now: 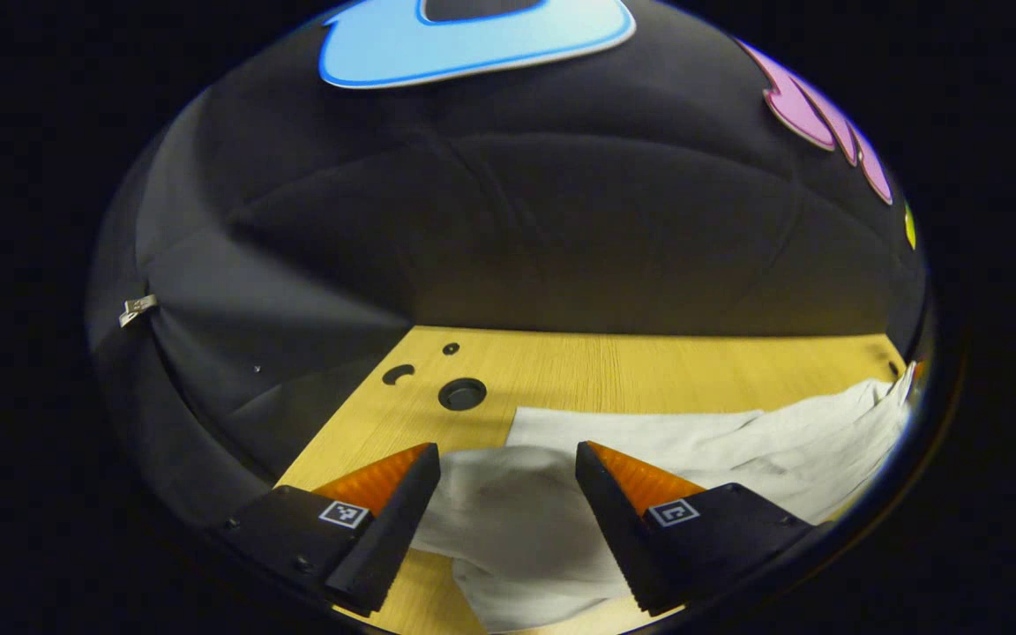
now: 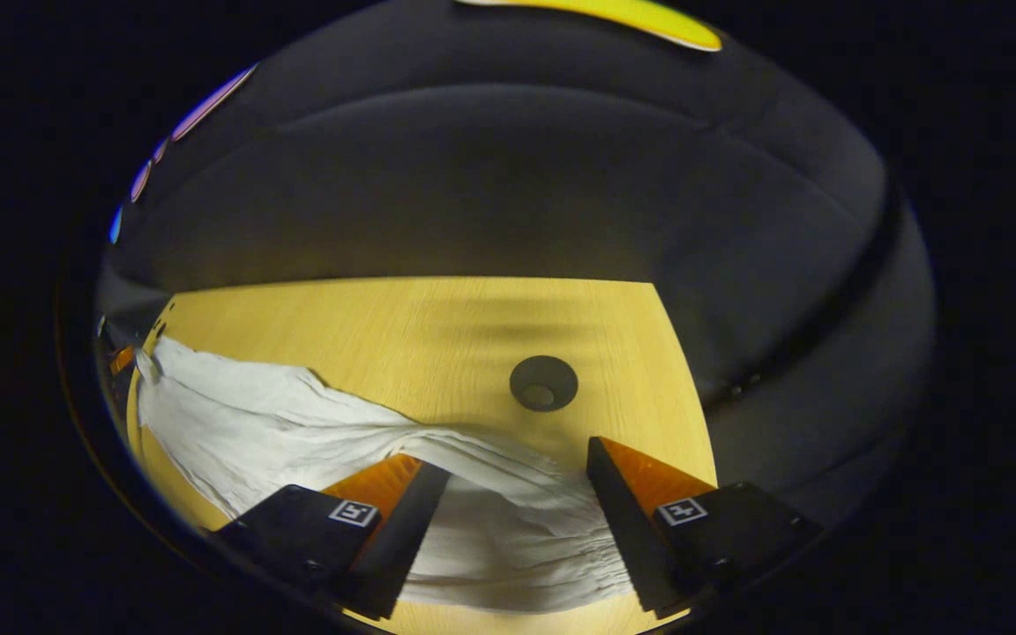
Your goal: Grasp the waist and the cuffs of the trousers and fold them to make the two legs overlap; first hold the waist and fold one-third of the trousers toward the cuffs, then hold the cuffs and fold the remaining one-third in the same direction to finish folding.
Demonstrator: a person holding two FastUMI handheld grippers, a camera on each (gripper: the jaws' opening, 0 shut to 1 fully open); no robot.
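White trousers (image 1: 693, 441) lie spread across a pale wooden table (image 1: 614, 366), which serves as the reference for everything else. In the left gripper view, the left gripper (image 1: 508, 459) sits low over the near edge of the table with its jaws spread wide apart, released; a rumpled end of the trousers bulges up in the gap between the two fingers, and neither finger presses on the cloth. From there the fabric runs off toward the table's right side in flatter folds. Beyond the cloth, toward the table's far left corner, a round hole (image 1: 462, 393) is cut into the top, with two smaller holes just beside it. In the right gripper view, the right gripper (image 2: 517, 472) is likewise released, jaws wide, with a gathered, pleated end of the trousers (image 2: 296, 423) lying between its fingers on the table (image 2: 402, 335). Another round hole (image 2: 543, 383) sits just beyond that end.
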